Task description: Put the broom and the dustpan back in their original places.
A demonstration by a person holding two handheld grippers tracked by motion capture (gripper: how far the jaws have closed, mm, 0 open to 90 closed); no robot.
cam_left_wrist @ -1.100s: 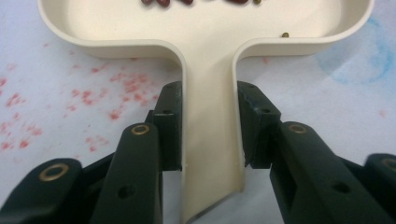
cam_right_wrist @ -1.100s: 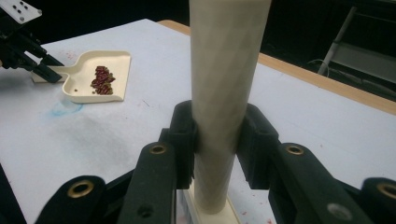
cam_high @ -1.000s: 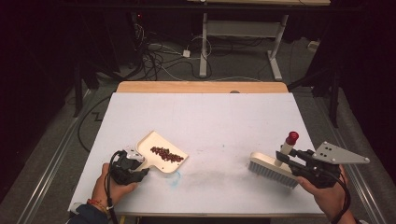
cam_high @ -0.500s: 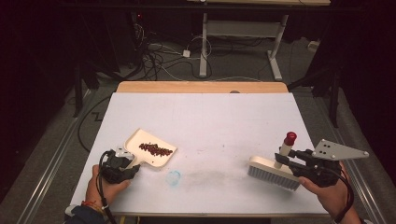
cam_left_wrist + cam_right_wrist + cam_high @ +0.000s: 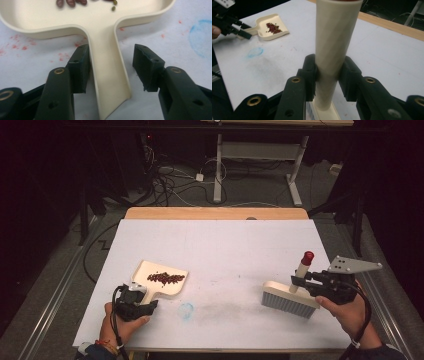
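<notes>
Cream dustpan (image 5: 161, 279) of beans (image 5: 165, 278) flat on the bench (image 5: 225, 245) at left, handle between the just-opened jaws of the left tool (image 5: 111, 68), one pad touching, the other clear; right tool (image 5: 329, 76) clamped on the brush (image 5: 290, 297) handle, bristles down at right.

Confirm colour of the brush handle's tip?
Red, capping the cream brush handle; clearest in the high view.

The cream plastic dustpan (image 5: 159, 279) sits flat on the white table's left side, with a little pile of reddish-brown beans (image 5: 165, 278) inside. The cream hand brush with grey bristles (image 5: 290, 299) stands bristles-down over on the right, red-capped handle up.
</notes>
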